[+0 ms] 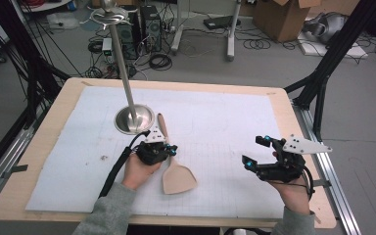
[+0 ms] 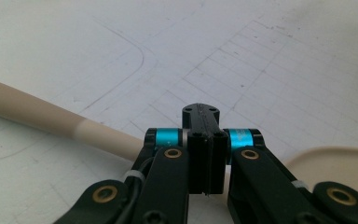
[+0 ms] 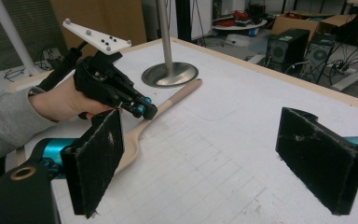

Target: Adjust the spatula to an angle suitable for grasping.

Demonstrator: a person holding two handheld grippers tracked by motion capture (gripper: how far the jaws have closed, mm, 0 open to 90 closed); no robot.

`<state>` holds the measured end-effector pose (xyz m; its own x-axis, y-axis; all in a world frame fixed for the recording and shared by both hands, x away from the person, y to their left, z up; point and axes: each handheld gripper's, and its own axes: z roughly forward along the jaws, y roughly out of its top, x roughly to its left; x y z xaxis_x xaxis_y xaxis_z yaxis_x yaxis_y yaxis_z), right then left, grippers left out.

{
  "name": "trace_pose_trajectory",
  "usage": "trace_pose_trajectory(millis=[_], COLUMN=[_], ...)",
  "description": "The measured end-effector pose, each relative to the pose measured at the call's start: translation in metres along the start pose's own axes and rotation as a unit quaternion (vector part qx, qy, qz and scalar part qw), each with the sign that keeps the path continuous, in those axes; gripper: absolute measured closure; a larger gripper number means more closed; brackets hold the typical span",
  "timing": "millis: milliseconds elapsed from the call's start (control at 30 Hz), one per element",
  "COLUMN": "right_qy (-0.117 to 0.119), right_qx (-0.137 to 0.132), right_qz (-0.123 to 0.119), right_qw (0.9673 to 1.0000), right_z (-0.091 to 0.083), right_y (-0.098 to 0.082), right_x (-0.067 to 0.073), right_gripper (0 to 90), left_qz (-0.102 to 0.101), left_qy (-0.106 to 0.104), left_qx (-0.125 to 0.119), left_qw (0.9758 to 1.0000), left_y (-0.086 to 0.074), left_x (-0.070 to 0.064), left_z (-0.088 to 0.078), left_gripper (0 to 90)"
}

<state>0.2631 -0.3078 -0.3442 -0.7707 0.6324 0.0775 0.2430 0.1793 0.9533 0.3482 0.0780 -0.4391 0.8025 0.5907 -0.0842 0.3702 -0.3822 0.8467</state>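
White sheeting covers the table [image 1: 44, 147], and a steel stand [image 1: 134, 119] rises from a round base on it. Just in front of that base lies a wooden spatula [image 1: 176, 176], handle tip nearly touching it, blade toward the person. The left gripper [image 1: 169, 149] sits over the spatula's neck, jaws pressed together above it. Well right of the stand, the right gripper [image 1: 258, 149] hovers with jaws spread wide, holding nothing.

No text, label, brand, number or sign can be read anywhere in these views.
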Motion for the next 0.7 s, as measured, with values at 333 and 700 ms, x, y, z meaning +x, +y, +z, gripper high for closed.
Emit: trace_pose_trajectory(millis=[333,700], right_qy=[-0.005,-0.003], right_qx=[-0.007,-0.001], right_qz=[0.003,0.001], right_qw=[1.0,1.0], right_z=[-0.002,0.0007], right_y=[0.0002,-0.0005], right_x=[-0.0006,-0.0007], right_gripper=[13.8,13.8], left_qz=[0.012,0.017], left_qy=[-0.004,-0.006], left_qx=[0.02,0.037], left_qw=[0.9997,0.9991], left_y=[-0.0004,-0.002], left_x=[-0.009,-0.01], left_z=[0.0057,0.0074], left_gripper=[89.7,89.6])
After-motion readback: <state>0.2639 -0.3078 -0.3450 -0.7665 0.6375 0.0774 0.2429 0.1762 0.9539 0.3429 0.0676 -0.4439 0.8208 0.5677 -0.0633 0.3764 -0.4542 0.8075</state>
